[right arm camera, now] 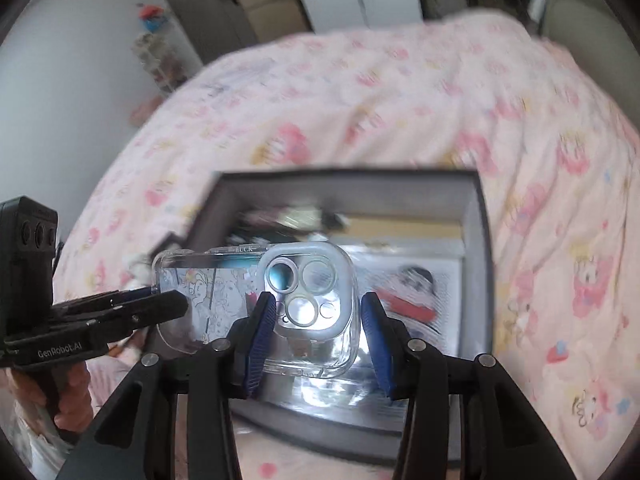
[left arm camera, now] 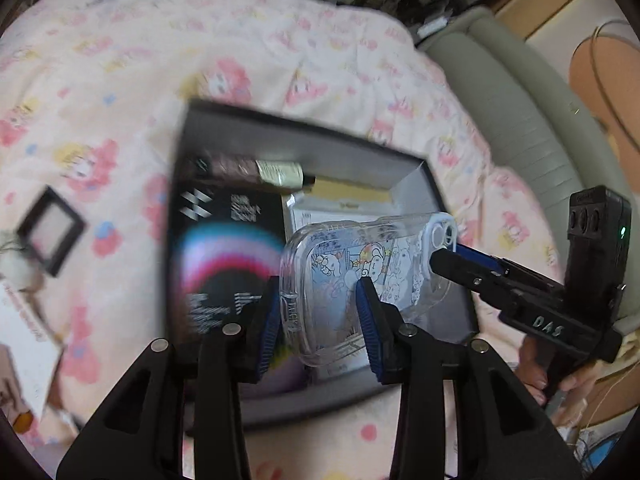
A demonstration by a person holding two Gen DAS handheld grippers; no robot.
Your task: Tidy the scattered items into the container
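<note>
I hold a clear cartoon-printed phone case (left arm camera: 362, 280) over the open grey box (left arm camera: 304, 148) on the pink bedspread (left arm camera: 120, 80). The left gripper (left arm camera: 318, 320) has its jaws apart astride one end. The right gripper (right arm camera: 318, 334) likewise straddles the camera end, jaws apart. I cannot tell which pad bears the load, so the risk is a slip. The box walls stand close; open room lies over the white carton (left arm camera: 340, 208).
</note>
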